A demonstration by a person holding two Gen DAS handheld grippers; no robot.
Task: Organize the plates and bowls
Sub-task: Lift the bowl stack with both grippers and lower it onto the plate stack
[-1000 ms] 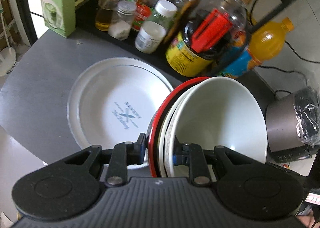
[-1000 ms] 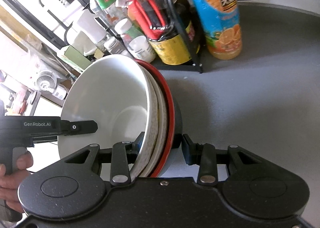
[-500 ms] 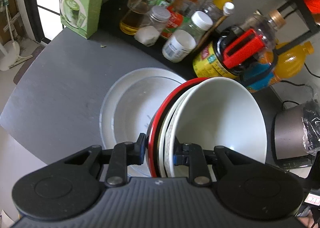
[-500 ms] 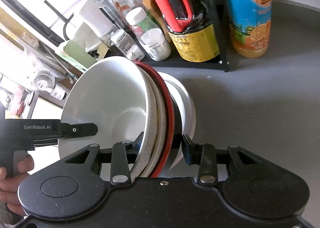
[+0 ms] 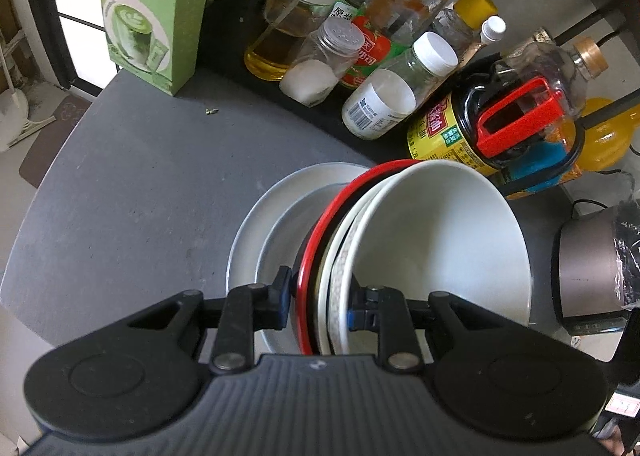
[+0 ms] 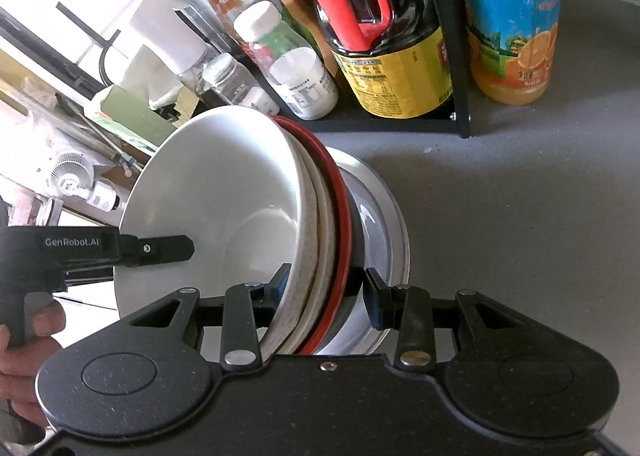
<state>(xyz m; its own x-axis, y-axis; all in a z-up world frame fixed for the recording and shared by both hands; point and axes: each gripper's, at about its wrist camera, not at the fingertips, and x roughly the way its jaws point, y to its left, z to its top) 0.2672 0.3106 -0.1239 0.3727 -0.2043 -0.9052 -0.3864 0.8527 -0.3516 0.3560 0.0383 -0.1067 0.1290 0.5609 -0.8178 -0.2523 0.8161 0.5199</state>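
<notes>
A nested stack of bowls (image 5: 432, 240), a white bowl innermost, a patterned one and a red-rimmed black one (image 5: 316, 252) outermost, is held tilted over a white plate (image 5: 260, 232) on the grey table. My left gripper (image 5: 320, 306) is shut on the stack's rim from one side. My right gripper (image 6: 326, 288) clamps the opposite rim of the stack (image 6: 240, 208). The plate (image 6: 384, 224) lies right under the stack in the right wrist view. Whether the stack touches the plate is hidden.
A black rack with several condiment bottles (image 5: 384, 104) and a soy sauce jug (image 6: 384, 40) stands behind the plate. A green tea box (image 5: 148, 8) stands far left, an orange juice bottle (image 6: 516, 16) right, a metal appliance (image 5: 592, 272) at the right edge.
Both grippers have carried the bowl stack over the white plate; the plate, fully visible to the left before, is now mostly covered by the stack.
</notes>
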